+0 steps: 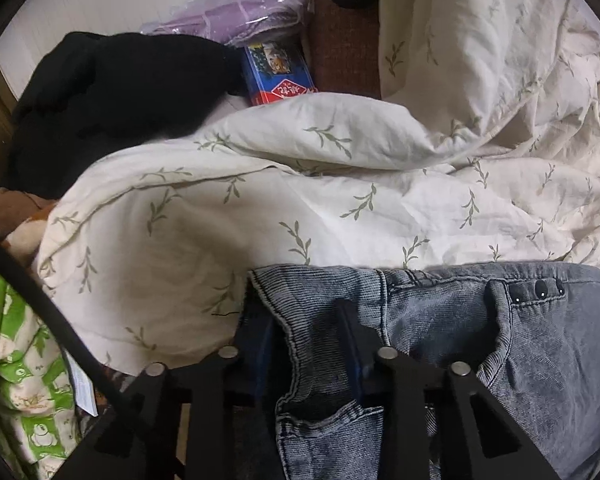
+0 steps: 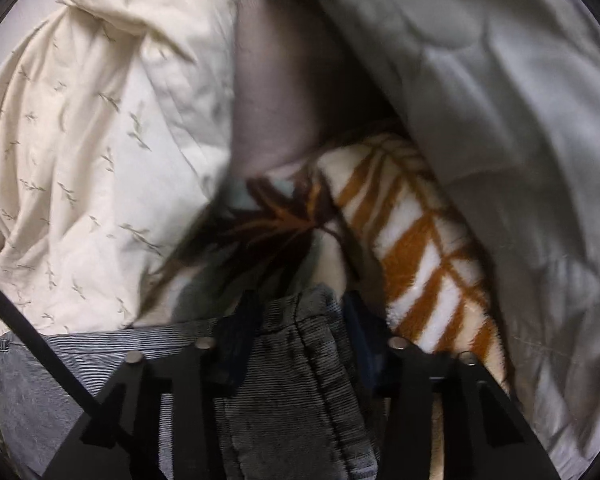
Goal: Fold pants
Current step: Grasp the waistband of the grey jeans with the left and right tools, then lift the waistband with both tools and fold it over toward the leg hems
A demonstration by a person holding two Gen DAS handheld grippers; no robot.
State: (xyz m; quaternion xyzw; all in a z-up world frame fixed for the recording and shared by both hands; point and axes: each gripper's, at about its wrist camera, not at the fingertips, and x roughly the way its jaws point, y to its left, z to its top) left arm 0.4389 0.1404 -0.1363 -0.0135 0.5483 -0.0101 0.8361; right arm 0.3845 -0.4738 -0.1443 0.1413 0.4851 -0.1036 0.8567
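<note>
Grey washed denim pants (image 1: 480, 332) lie at the bottom of the left wrist view, waistband up, with dark buttons at the fly. My left gripper (image 1: 304, 312) is shut on the waistband's left corner by the pocket. In the right wrist view the same pants (image 2: 300, 364) hang bunched between the fingers. My right gripper (image 2: 300, 304) is shut on the other end of the waistband. Both grippers hold the pants above the bedding.
A cream duvet with a leaf print (image 1: 300, 192) covers the bed. A black garment (image 1: 112, 92), a blue box (image 1: 278, 72) and a purple plastic bag (image 1: 244, 8) lie behind it. A green patterned cloth (image 1: 24, 360) is at left. An orange-striped blanket (image 2: 420, 248) and a grey quilt (image 2: 500, 120) are at right.
</note>
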